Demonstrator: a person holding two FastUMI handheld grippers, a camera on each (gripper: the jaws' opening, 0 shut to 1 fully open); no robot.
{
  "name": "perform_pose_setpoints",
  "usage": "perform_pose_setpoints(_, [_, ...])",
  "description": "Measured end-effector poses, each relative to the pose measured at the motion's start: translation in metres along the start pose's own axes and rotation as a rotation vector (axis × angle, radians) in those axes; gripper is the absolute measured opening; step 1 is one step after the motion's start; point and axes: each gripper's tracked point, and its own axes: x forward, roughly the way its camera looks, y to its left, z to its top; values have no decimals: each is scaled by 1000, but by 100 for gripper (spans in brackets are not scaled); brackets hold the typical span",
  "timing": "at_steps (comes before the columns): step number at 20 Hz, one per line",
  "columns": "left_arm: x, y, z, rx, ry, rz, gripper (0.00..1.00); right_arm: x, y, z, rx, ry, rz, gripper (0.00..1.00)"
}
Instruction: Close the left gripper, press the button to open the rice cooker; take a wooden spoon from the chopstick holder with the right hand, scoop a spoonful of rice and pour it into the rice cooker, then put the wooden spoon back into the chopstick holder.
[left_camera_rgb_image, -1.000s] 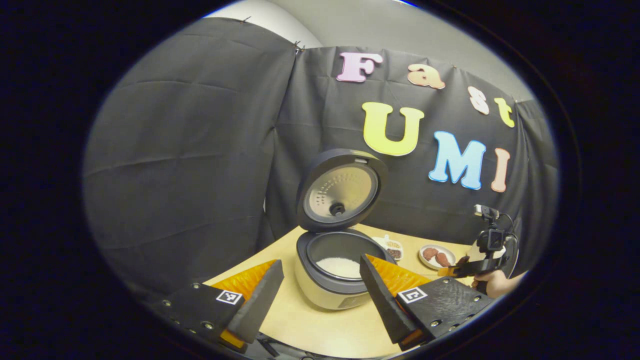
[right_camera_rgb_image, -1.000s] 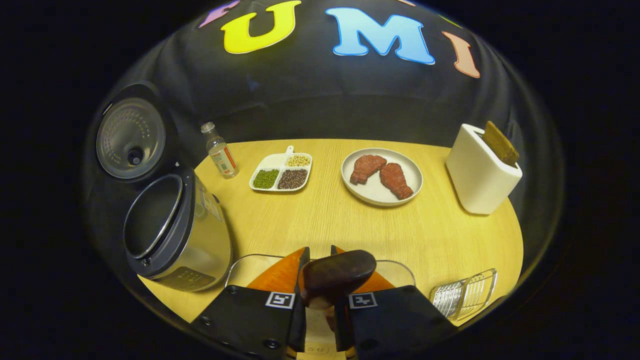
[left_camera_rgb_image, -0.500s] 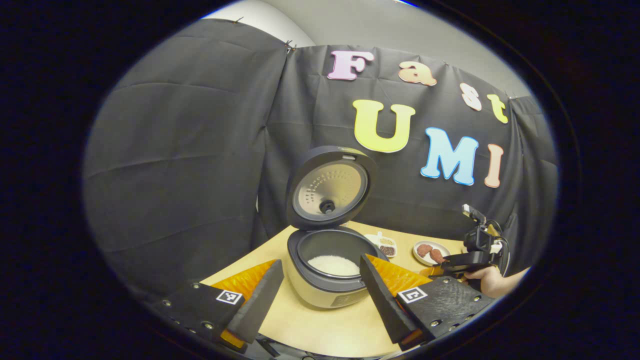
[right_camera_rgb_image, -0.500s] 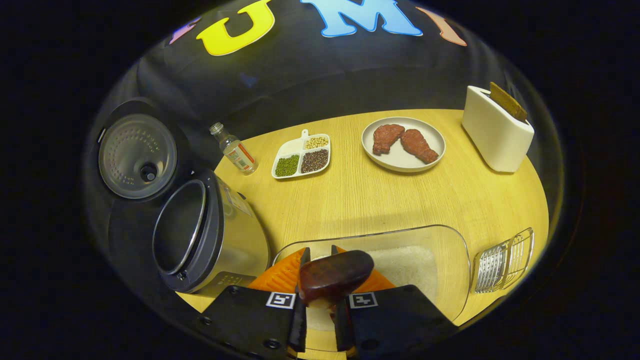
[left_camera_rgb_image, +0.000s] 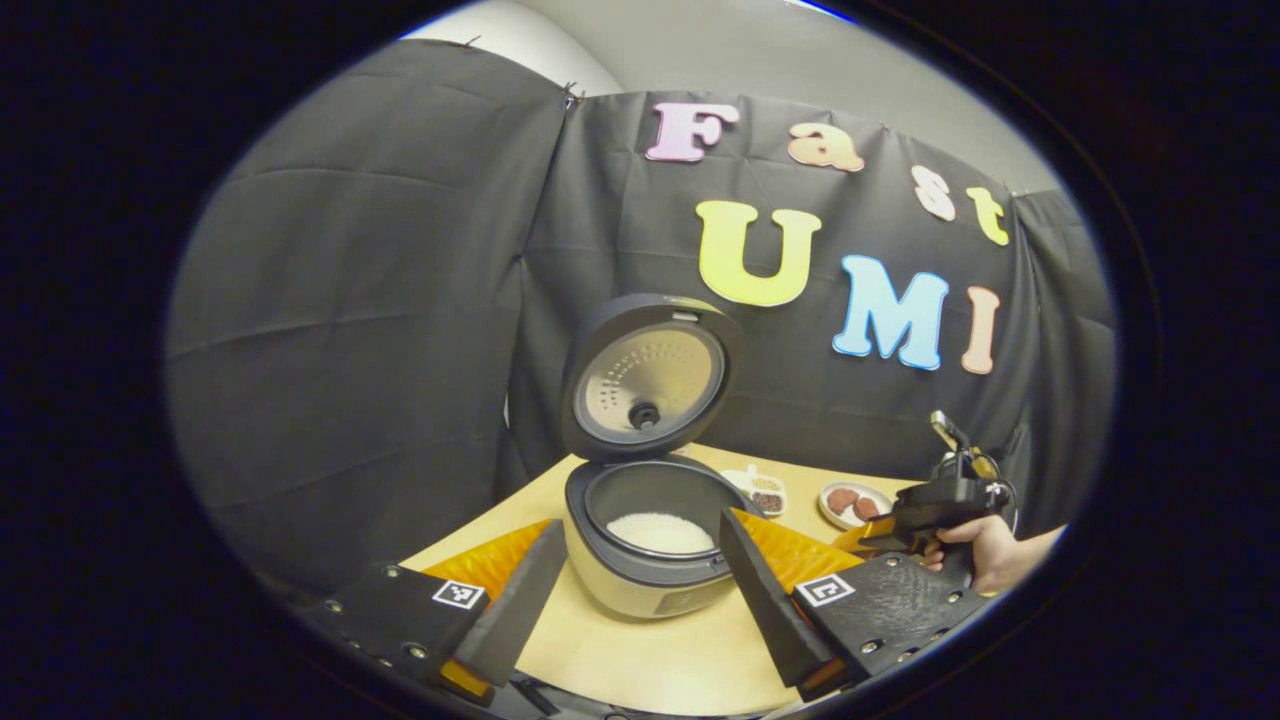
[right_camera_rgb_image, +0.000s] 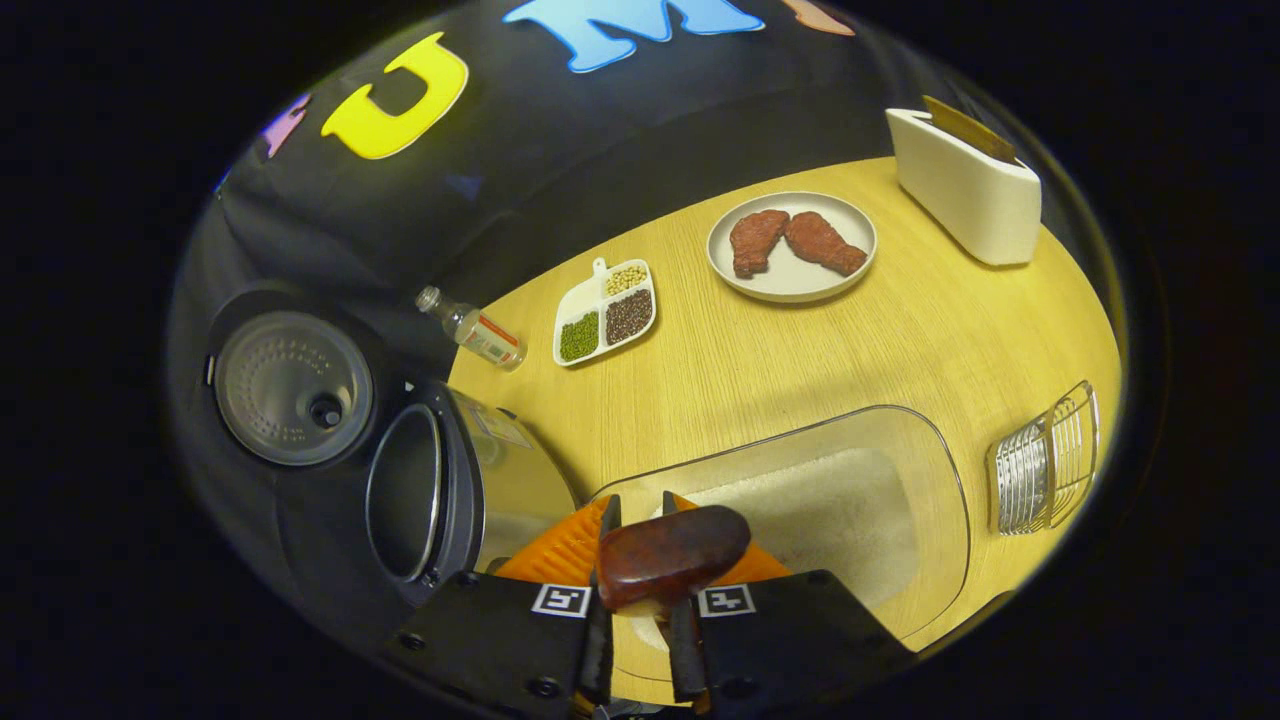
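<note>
The rice cooker (left_camera_rgb_image: 640, 560) stands open with its lid (left_camera_rgb_image: 645, 375) upright and white rice in the pot. My left gripper (left_camera_rgb_image: 640, 590) is open, its fingers to either side of the cooker's front, apart from it. My right gripper (right_camera_rgb_image: 640, 610) is shut on the handle of a dark wooden spoon (right_camera_rgb_image: 672, 555). The spoon's bowl hangs over the near end of a clear rice container (right_camera_rgb_image: 905, 440). The cooker (right_camera_rgb_image: 450, 490) lies to the left of that. The white chopstick holder (right_camera_rgb_image: 965, 190) stands at the far right. A hand holds the right gripper (left_camera_rgb_image: 925, 515) right of the cooker.
On the wooden table (right_camera_rgb_image: 800, 350) are a small bottle (right_camera_rgb_image: 480, 333) lying near the cooker, a divided dish of beans (right_camera_rgb_image: 605, 310) and a plate with two pieces of meat (right_camera_rgb_image: 790, 245). A metal rack (right_camera_rgb_image: 1040, 460) sits at the right edge.
My right gripper has tipped down and come in over the rice container with the spoon still held, so much more of the container shows. The left gripper has only drifted slightly.
</note>
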Motion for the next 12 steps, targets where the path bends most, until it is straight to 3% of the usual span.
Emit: perform_pose_setpoints(12, [5,22,-23,2,42,11,97,-59,-73,46,318,-117,-1,22])
